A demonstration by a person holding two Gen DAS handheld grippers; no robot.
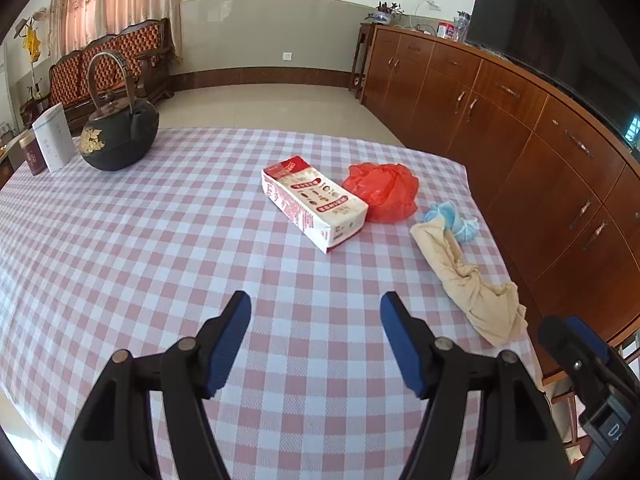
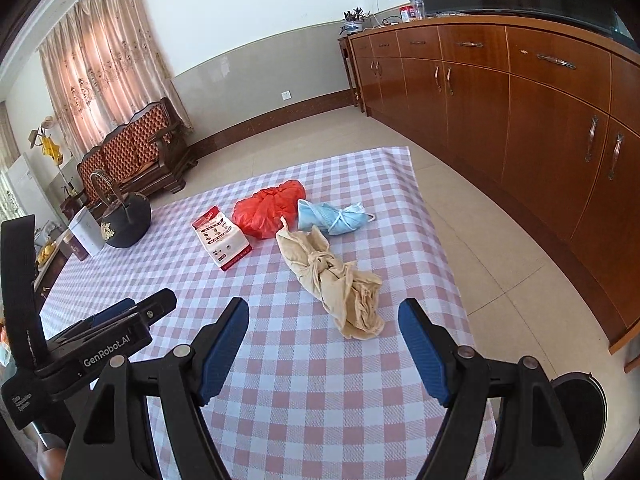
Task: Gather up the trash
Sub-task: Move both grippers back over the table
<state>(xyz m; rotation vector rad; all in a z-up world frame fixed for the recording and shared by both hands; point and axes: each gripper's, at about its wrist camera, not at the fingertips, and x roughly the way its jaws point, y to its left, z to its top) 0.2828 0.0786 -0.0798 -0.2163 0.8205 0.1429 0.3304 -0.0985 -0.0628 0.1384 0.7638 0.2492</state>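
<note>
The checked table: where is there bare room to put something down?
Bare cloth lies between the teapot and carton, and before both open grippers. It is crowded around the red bag, blue masks and beige cloth.

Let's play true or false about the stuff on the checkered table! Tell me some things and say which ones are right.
1. The red plastic bag lies next to the white and red packet. True.
2. The black teapot lies tipped on its side. False: it stands upright.
3. The right tool is holding the beige cloth. False: it is open and holds nothing.
4. The blue face mask lies on the table, beside the red plastic bag. True.
5. The left tool is open and empty. True.
</note>
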